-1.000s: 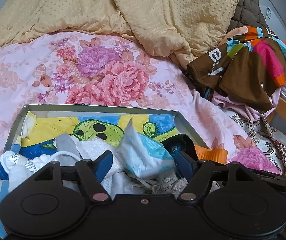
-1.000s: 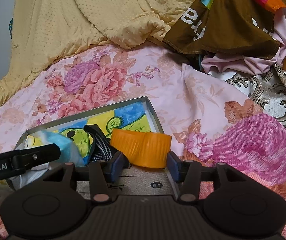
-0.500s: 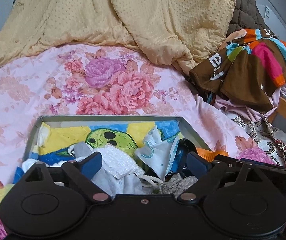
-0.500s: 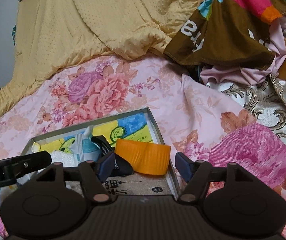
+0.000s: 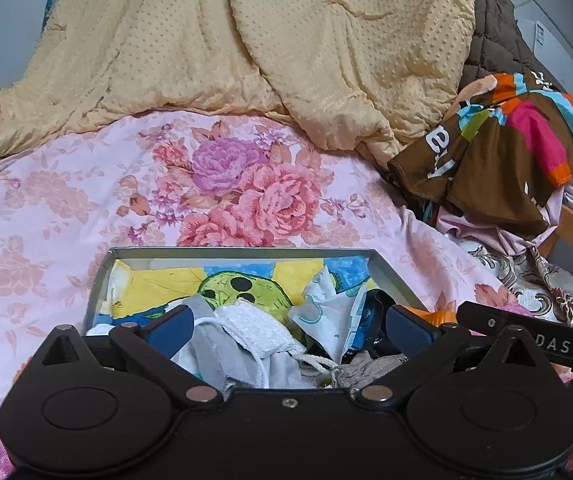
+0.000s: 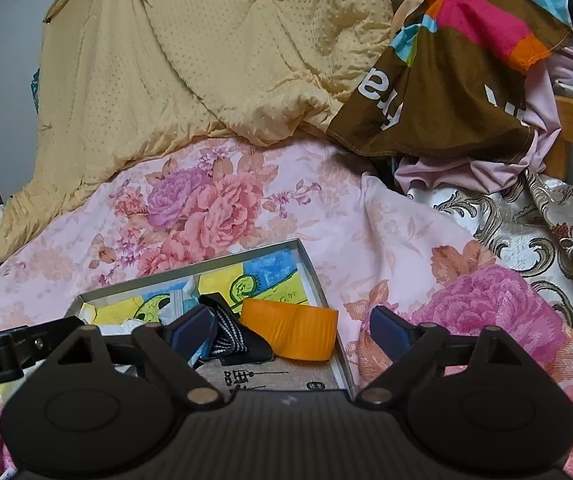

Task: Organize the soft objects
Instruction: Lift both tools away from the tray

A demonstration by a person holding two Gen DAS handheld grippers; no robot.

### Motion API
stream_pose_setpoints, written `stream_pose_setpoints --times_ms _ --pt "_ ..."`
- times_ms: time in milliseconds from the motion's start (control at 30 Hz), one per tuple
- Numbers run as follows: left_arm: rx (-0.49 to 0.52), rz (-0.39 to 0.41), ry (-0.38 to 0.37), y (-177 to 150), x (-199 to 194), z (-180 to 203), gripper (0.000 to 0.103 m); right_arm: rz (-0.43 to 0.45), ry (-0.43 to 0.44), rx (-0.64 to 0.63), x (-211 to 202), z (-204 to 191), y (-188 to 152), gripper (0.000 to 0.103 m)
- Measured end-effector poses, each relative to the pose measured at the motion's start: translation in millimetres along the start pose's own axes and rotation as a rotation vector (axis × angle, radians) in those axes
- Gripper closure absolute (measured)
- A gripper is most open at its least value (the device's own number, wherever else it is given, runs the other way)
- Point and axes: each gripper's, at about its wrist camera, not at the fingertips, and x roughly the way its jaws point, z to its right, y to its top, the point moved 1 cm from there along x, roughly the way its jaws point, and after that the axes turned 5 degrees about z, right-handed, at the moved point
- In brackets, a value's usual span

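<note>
A shallow grey box [image 5: 242, 253] with a yellow, blue and green cartoon lining lies on the floral bed sheet; it also shows in the right wrist view [image 6: 310, 264]. Inside it lie white and grey soft items [image 5: 246, 336], a light blue patterned cloth [image 5: 334, 312], a black striped sock [image 6: 226, 328], a beige printed cloth [image 6: 270, 376] and an orange ribbed piece [image 6: 292, 334]. My left gripper [image 5: 286, 330] is open and empty just above the white items. My right gripper [image 6: 292, 326] is open and empty above the orange piece.
A yellow quilt [image 5: 246, 40] is heaped at the back. A brown multicoloured shirt [image 6: 446, 80] and pink and brocade fabrics [image 6: 546, 220] pile up on the right. The pink floral sheet [image 5: 86, 200] stretches to the left and behind the box.
Both grippers opened wider and drew back from the box. The light blue cloth dropped from the left gripper and lies in the box.
</note>
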Motion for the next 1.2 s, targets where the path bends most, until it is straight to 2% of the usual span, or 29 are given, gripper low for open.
stream_pose_setpoints --times_ms 300,667,933,1200 --pt "-0.036 0.004 0.063 4.2 -10.7 -5.1 0.001 0.025 -0.005 -0.008 -13.9 -2.8 3.4 0.001" --pt "-0.052 0.028 0.120 0.7 -29.5 -9.0 0.001 0.046 -0.009 -0.021 -30.6 -6.2 5.1 0.000" --pt "-0.041 0.047 0.112 -11.1 -58.3 -7.7 0.001 0.070 -0.006 -0.068 -58.9 -16.6 2.1 0.000" --pt "0.030 0.142 0.167 -23.0 -103.0 0.0 0.001 0.090 -0.014 -0.110 -90.5 -26.5 -3.9 0.000"
